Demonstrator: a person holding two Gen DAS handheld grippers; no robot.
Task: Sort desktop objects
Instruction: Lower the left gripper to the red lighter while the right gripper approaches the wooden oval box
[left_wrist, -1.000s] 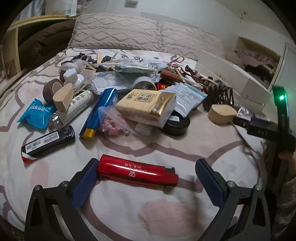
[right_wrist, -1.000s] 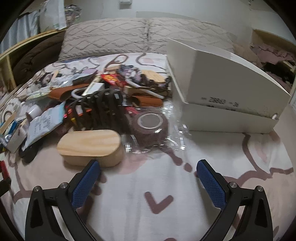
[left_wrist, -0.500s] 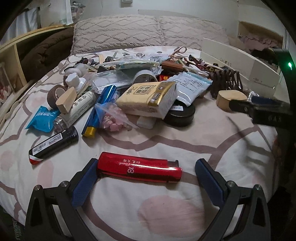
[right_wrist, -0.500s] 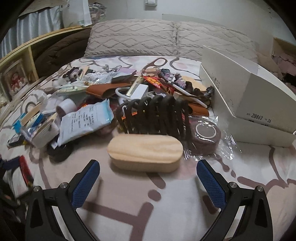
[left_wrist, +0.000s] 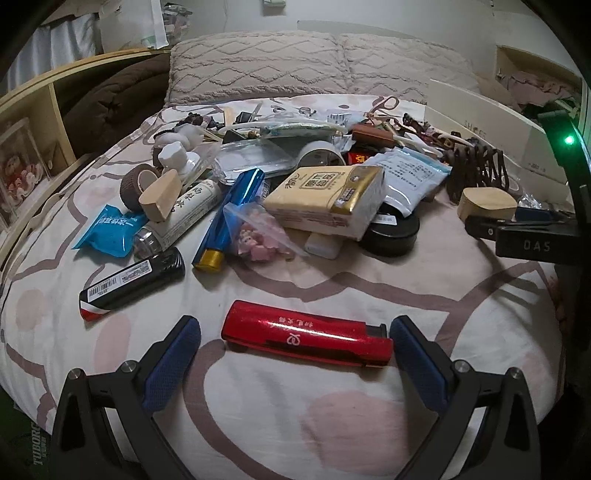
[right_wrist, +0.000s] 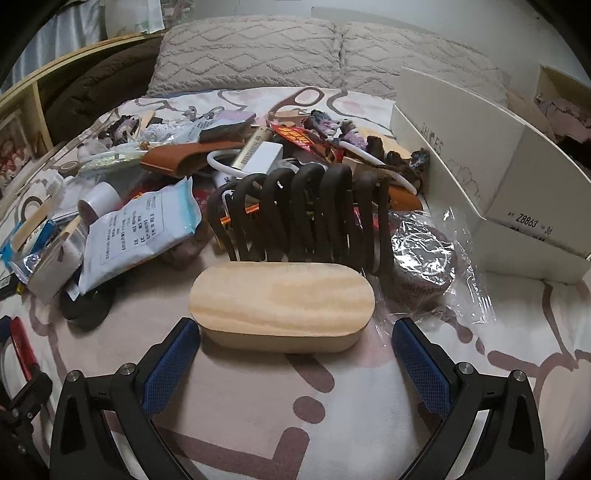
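Left gripper (left_wrist: 295, 343): spread wide, red lighter (left_wrist: 306, 339) lying crosswise between pads, ungrasped, on bed (left_wrist: 369, 421). Right gripper (right_wrist: 295, 345): spread wide, framing oval wooden box (right_wrist: 282, 304), white shoebox (right_wrist: 509, 177) to right.

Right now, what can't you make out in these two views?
- Left wrist view: the black tin is half hidden under the tissue pack.
- Left wrist view: the right gripper is cut off by the edge, so its jaws can't be read.
- Right wrist view: the red lighter is cut off at the left edge.
- Right wrist view: the box hides its own inside.
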